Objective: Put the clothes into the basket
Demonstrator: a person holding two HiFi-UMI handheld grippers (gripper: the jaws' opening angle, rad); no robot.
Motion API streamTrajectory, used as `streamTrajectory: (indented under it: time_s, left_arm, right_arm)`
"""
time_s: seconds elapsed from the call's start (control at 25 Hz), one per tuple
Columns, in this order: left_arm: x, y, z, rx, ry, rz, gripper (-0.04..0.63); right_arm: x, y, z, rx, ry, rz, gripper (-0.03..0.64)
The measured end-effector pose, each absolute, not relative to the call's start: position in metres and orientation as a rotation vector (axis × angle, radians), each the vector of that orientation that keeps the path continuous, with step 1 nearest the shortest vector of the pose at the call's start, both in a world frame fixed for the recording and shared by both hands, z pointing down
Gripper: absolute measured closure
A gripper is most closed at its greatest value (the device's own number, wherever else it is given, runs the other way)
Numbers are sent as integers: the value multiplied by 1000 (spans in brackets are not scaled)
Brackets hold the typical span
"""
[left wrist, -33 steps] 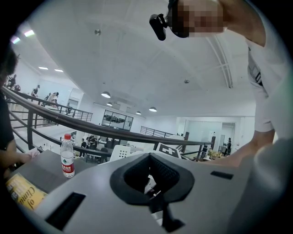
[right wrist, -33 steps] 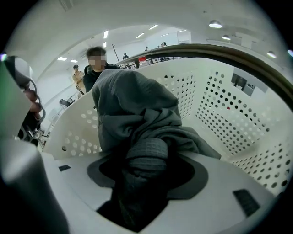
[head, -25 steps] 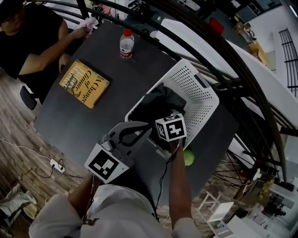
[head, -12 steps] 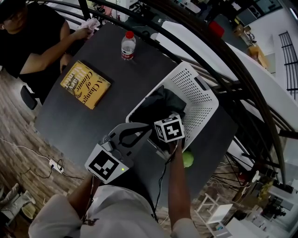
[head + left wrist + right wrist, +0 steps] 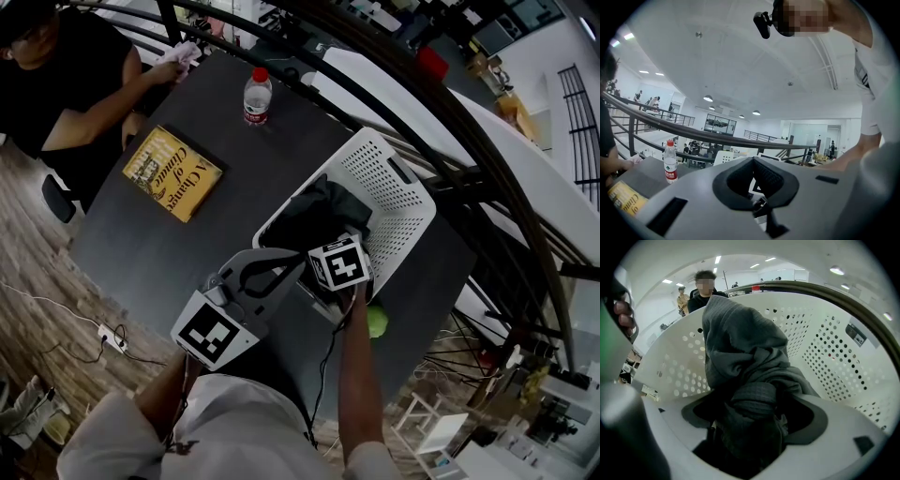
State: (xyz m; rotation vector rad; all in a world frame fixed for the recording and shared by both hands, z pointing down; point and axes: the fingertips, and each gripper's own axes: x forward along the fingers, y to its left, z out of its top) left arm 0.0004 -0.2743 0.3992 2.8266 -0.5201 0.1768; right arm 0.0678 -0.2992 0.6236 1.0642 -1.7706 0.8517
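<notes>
One dark, crumpled garment (image 5: 740,348) is heaped at the 7 o'clock end of the white perforated plastic basket (image 5: 403,202); the 1 o'clock half is bare. The right gripper (image 5: 754,404) jaws, just opened, stand wide around the cloth. The left gripper (image 5: 298,258) is pinched together and empty.

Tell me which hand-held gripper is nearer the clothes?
Right hand-held gripper: its jaws have just been opening, clothes between them. Left hand-held gripper: outside the basket.

Open-plan office mezzanine, railing (image 5: 717,137), ceiling lights (image 5: 708,98)
</notes>
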Motion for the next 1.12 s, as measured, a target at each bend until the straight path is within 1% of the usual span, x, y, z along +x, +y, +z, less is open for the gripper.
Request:
streamTrajectory:
  time_s: [0.24, 0.44, 0.52, 0.56, 0.6, 0.64, 0.8, 0.84, 0.96, 1.12]
  left_arm:
    - [-1, -272, 394, 2836, -529, 173, 592]
    - [-2, -268, 387, 2838, -535, 167, 592]
    - [-3, -267, 384, 2838, -538, 164, 592]
    - [-4, -267, 383, 2836, -538, 160, 592]
    - [-5, -266, 381, 2834, -538, 154, 592]
    - [-5, -265, 380, 2830, -538, 147, 592]
    - [-8, -259, 371, 2816, -536, 123, 592]
    - [-8, -257, 369, 2815, -535, 118, 592]
    - [-9, -252, 360, 2824, -535, 91, 592]
    - [-10, -244, 346, 2865, -539, 52, 592]
  right_arm:
    - [74, -300, 607, 1126, -1783, 806, 199]
    - [82, -303, 577, 1239, -1822, 697, 201]
    - [84, -301, 560, 1280, -1855, 646, 214]
    - [85, -300, 551, 1314, -1874, 616, 263]
    - [87, -299, 539, 1358, -1896, 584, 342]
    - [89, -297, 528, 1405, -1921, 554, 393]
    - [90, -285, 478, 1563, -2046, 460, 521]
    - [89, -280, 465, 1601, -2092, 448, 541]
    - [86, -261, 423, 1725, -2252, 421, 574]
    - [84, -231, 368, 1844, -2376, 286, 586]
